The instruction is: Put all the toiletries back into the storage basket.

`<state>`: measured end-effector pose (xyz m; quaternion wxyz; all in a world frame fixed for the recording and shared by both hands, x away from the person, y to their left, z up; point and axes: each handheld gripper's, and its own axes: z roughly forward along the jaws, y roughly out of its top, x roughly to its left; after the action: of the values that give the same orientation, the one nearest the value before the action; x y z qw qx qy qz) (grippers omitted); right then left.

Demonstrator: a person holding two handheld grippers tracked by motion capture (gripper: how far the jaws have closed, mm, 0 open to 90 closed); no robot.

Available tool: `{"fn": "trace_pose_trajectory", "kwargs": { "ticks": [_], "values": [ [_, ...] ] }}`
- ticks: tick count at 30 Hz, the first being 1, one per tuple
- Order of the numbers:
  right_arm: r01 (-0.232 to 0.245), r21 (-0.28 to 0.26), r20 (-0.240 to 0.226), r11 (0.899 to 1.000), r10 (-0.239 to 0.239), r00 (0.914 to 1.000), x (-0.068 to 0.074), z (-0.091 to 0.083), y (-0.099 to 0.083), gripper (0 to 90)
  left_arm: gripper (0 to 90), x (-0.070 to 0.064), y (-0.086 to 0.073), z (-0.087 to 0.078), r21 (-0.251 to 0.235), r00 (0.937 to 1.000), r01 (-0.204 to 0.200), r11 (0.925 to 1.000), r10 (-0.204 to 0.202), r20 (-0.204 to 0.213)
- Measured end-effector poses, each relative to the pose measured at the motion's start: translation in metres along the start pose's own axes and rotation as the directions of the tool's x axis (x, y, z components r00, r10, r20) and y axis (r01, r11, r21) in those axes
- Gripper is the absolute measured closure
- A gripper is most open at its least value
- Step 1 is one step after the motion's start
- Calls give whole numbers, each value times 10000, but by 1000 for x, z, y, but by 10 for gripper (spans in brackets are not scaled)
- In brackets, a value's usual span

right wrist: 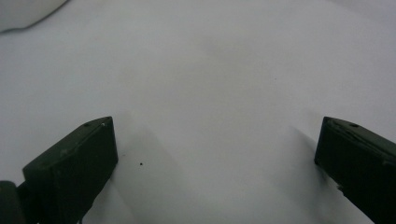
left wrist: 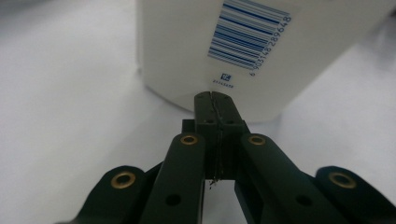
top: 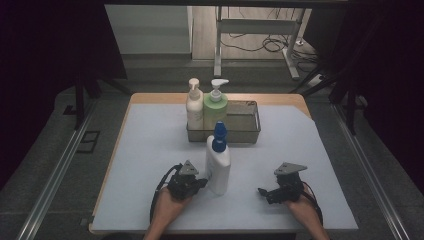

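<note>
A white bottle with a blue cap (top: 218, 160) stands upright on the white mat near the table's front middle. My left gripper (top: 202, 183) sits just left of its base, jaws pressed together with nothing between them. In the left gripper view the shut jaw tips (left wrist: 215, 96) nearly touch the bottle's lower wall (left wrist: 187, 51), under its barcode. My right gripper (top: 262, 192) rests on the mat to the right of the bottle, apart from it. In the right gripper view that gripper (right wrist: 215, 140) stands wide open over bare mat.
A wire basket (top: 245, 131) at the back middle holds a cream pump bottle (top: 194, 105) and a green pump bottle (top: 215, 106) at its left end. The white mat (top: 150, 150) covers most of the wooden table. Cables and a desk frame (top: 260, 30) lie beyond.
</note>
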<state>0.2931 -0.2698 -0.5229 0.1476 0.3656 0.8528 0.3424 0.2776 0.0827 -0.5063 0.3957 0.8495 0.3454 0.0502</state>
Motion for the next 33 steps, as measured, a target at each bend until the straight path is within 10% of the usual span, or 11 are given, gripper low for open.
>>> {"fn": "trace_pose_trajectory", "kwargs": {
  "ticks": [11, 22, 33],
  "values": [
    [-4, 17, 10, 10000, 4, 10000, 0, 0, 0, 0, 895, -19, 7, 14, 143, 9957, -541, 9984, 528, 767],
    [-31, 35, 14, 10000, 31, 10000, 0, 0, 0, 0, 893, -27, 12, 17, 77, 9947, -813, 9967, 806, 640],
    [-100, 186, 31, 9998, 100, 9999, 1, -1, 2, 0, 654, -21, -2, -2, -4, 9983, -573, 9984, 573, 127]
  ]
}}
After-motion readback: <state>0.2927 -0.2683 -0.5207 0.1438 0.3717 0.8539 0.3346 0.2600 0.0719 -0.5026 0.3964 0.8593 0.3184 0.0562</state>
